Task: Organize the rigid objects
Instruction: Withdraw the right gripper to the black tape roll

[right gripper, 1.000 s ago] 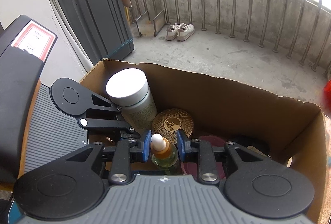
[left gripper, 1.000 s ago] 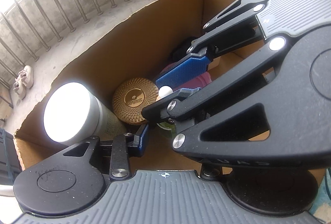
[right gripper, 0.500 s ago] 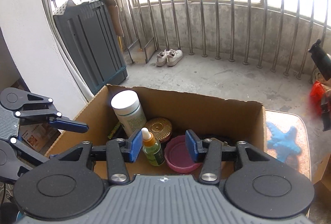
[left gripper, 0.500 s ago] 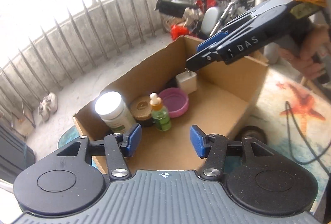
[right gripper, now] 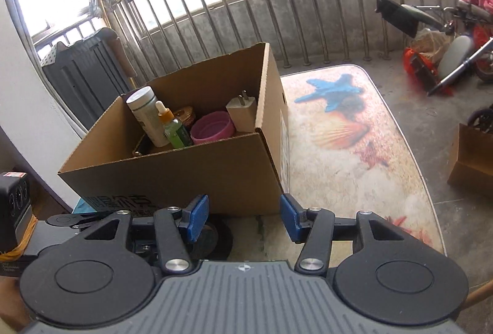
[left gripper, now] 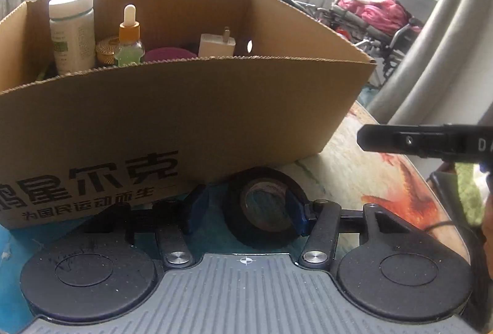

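An open cardboard box (left gripper: 191, 105) stands on the table. In it are a white bottle (left gripper: 72, 31), a dropper bottle (left gripper: 129, 41), a gold tin (left gripper: 106, 48), a pink lid (left gripper: 169, 53) and a white charger plug (left gripper: 215, 44). A black tape roll (left gripper: 265, 207) lies on the table in front of the box. My left gripper (left gripper: 246, 210) is open around it, its left pad clear of the roll. To the right, my right gripper (right gripper: 243, 216) hovers before the box (right gripper: 185, 173); its jaws are opening with nothing between them. The tape roll (right gripper: 215, 238) shows partly under its left finger.
The table carries a seaside-patterned cover (right gripper: 354, 164), bare to the right of the box. A brown paper bag (right gripper: 471, 161) stands on the floor at the right. Behind are metal railings (right gripper: 277, 10), a dark crate (right gripper: 83, 75) and a wheelchair (left gripper: 376, 22).
Both grippers have pulled back out of the box. The right one let go of the dropper bottle, which now stands in the box. The left one sank to the table, around the tape roll.
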Demonstrator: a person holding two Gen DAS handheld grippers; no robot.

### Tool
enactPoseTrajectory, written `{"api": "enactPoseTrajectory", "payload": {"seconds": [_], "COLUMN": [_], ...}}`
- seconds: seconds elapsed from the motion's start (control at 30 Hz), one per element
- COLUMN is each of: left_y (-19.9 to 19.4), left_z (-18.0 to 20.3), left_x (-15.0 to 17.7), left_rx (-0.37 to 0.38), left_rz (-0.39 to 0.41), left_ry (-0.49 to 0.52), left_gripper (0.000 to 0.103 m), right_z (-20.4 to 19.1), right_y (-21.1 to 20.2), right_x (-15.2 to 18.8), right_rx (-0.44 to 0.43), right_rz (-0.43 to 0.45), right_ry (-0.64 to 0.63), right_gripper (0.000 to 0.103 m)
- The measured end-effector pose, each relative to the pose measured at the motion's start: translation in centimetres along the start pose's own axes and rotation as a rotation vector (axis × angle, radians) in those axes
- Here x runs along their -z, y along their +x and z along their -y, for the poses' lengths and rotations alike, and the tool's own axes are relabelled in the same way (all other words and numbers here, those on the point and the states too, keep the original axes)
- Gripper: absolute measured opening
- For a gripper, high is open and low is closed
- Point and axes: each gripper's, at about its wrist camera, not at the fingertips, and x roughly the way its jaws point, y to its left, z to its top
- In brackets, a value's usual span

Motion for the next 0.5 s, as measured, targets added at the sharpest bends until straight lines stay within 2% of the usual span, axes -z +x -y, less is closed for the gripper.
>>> {"api": "enactPoseTrajectory", "payload": {"seconds": [0.1, 0.2, 0.27, 0.33, 0.5], "left_y": [-0.4, -1.3, -2.2, -2.9, -4.0], "left_z": [1.3, 1.4, 1.2, 1.0, 0.9], "left_x": [1.0, 1.9, 2.3, 2.6, 3.8], "left_rx": [-0.034, -0.040, -0.043, -0.033, -0.032], "left_rz": [0.017, 0.029, 0.024, 0.014, 0.009], "left_ry": [0.107, 0.176, 0.194, 0.211, 0.259], "left_gripper": [0.047, 0.035, 0.023, 0.017, 0.017], "right_z": [0.5, 0.2, -0.4, -1.1, -1.9], "right_y": [0.7, 1.1, 1.1, 1.3, 1.9], "right_x": [1.7, 3.1, 3.6, 4.0, 5.0], "right_rx": [0.016, -0.013, -0.019, -0.030, -0.083], "right_rz": [-0.004, -0.037, -0.044, -0.066, -0.124], "right_ry": [0.025, 0.029, 0.011, -0.013, -0.007], "right_gripper": [0.054, 0.054, 0.054, 0.054, 0.054]}}
